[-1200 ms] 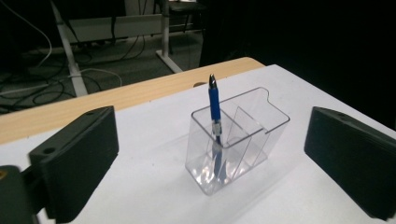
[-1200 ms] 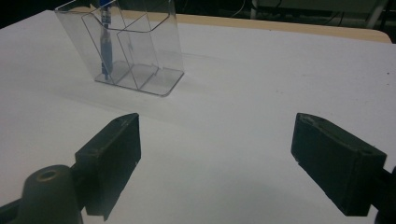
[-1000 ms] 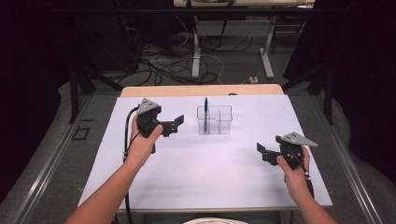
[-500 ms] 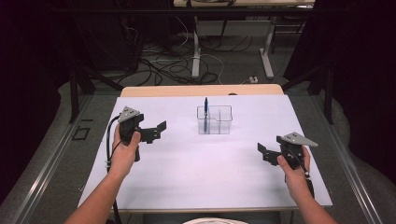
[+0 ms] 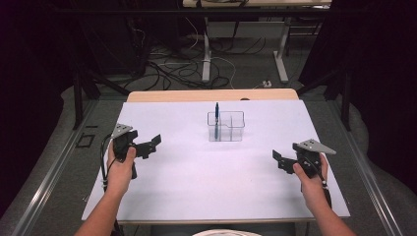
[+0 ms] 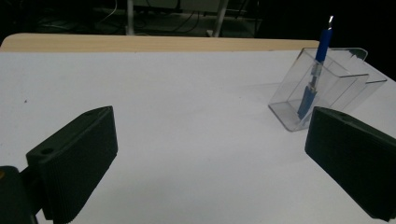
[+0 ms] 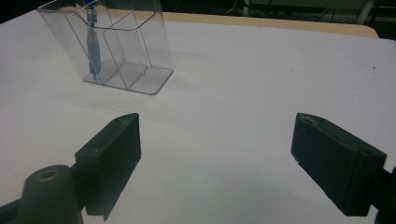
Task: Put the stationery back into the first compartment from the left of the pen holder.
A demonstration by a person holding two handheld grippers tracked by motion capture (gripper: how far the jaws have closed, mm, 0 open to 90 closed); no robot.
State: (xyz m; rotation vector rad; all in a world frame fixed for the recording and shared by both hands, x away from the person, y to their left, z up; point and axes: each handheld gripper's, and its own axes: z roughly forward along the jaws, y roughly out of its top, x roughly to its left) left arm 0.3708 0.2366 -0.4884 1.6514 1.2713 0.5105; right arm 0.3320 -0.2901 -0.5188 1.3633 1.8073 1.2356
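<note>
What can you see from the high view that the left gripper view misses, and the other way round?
From the high view alone: both hands, the left gripper and right gripper apart at either side, and the floor cables beyond the table.

From the left gripper view alone: its own black fingers close up, spread wide with nothing between them.

Both share the white table, the clear holder with compartments, and the blue pen standing in it.
</note>
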